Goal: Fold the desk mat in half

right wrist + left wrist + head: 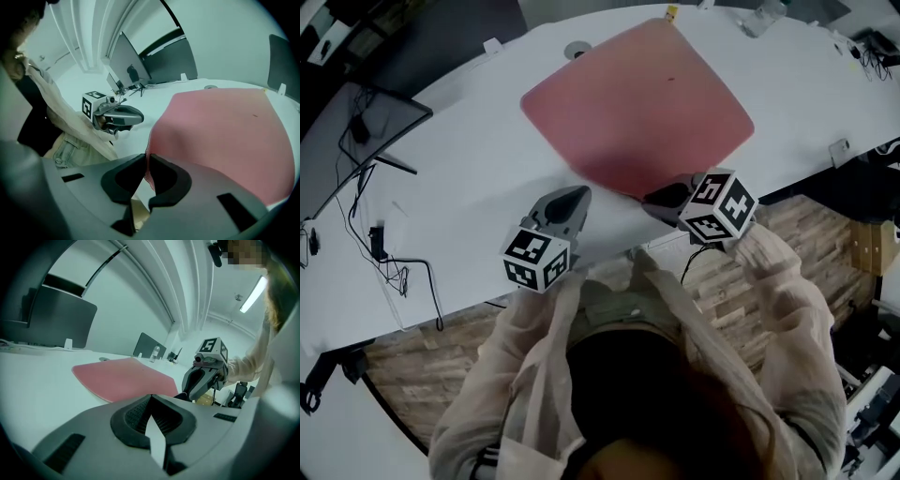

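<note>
Both tongs are held out in front of the person over the near side of the white counter (pixel 459 178), each arm covered by a loose, light sleeve (pixel 787 281).

The left tongs (pixel 577 195) are pointed away from the person at a shallow downward tilt. They are set over bare counter just beside the near left edge of the desk mat (pixel 637 103). In the left gripper view their tips (pixel 150 398) are seen pressed together with nothing caught between them.

The right tongs (pixel 662 197) are tipped down more steeply and placed at the mat's near corner. In the right gripper view they (pixel 146 161) are seen clamped on the thin edge of that corner.

The desk mat (pixel 225 131) is pink-red with rounded corners and is laid diagonally on the counter, one corner turned toward the person. Most of it (pixel 122 378) is spread flat. The gripped corner is raised off the surface, so a soft hump is formed behind the pinch. A small dark speck is seen near the middle of the mat.
</note>
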### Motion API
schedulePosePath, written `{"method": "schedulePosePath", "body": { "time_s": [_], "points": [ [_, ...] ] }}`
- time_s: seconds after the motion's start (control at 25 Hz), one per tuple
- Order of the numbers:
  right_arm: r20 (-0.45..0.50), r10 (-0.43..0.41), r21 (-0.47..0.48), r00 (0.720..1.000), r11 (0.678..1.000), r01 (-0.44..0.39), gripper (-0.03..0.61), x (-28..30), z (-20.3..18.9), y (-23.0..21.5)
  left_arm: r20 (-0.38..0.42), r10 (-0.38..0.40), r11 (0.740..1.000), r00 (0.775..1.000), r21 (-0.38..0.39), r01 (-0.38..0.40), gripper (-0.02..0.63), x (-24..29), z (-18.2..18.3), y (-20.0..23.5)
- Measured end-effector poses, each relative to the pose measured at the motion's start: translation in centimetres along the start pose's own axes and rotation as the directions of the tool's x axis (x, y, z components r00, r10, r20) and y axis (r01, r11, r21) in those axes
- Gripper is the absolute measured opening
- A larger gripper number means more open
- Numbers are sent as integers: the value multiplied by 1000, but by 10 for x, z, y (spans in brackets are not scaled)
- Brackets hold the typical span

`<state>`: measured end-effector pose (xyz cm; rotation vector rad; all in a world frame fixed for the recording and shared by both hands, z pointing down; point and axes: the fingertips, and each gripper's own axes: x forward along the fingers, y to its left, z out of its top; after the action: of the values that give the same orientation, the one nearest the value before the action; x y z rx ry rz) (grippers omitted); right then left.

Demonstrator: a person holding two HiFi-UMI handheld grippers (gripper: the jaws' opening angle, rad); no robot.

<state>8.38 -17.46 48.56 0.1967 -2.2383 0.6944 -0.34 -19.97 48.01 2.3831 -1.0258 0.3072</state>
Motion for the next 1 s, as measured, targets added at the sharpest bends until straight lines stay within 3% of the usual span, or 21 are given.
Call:
{"method": "schedulePosePath", "body": {
  "time_s": [0.2, 1.0],
  "points": [
    [64, 25, -5, 998, 1000, -25, 49, -25, 12, -24, 22, 33, 999, 999, -7, -33, 26, 17, 18, -7],
    [248, -89, 28, 965, 996, 85, 48, -118, 20, -138, 57, 56, 998, 997, -2, -55, 26, 112, 56, -41]
  ]
}}
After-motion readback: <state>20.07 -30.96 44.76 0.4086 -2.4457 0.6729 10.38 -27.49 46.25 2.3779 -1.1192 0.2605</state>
